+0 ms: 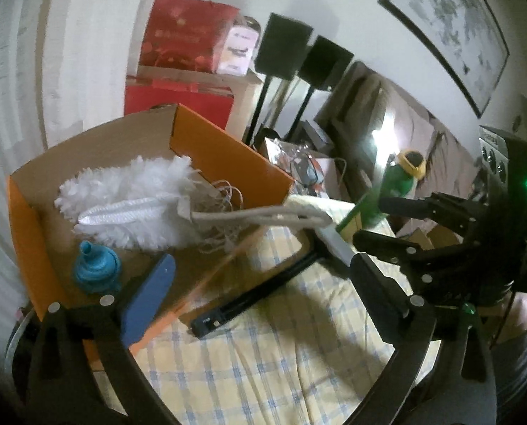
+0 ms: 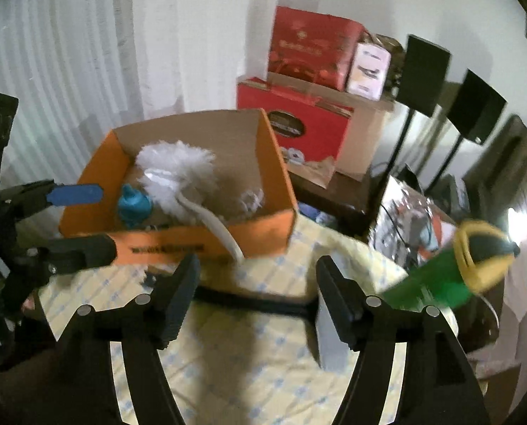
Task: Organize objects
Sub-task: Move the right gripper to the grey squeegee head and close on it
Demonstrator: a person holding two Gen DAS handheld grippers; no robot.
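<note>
An orange cardboard box (image 1: 228, 152) (image 2: 263, 228) stands on a yellow checked cloth. In it lie a white fluffy duster (image 1: 132, 198) (image 2: 178, 173), whose handle sticks out over the near wall, and a small blue bottle (image 1: 97, 269) (image 2: 134, 205). My left gripper (image 1: 252, 294) is open at the box's near edge, with one blue finger pad (image 1: 150, 297) inside the box. My right gripper (image 2: 256, 301) is open above a black and white tool (image 1: 263, 294) (image 2: 327, 336) on the cloth. A green bottle with a yellow cap (image 1: 401, 180) (image 2: 451, 272) stands to the right.
Red boxes (image 2: 309, 71) are stacked on a cabinet behind. Two black speakers on stands (image 2: 426, 74) are at the right, with cluttered cables and bags (image 2: 412, 219) below them. A framed picture (image 1: 447, 28) hangs on the wall. Curtains fill the left.
</note>
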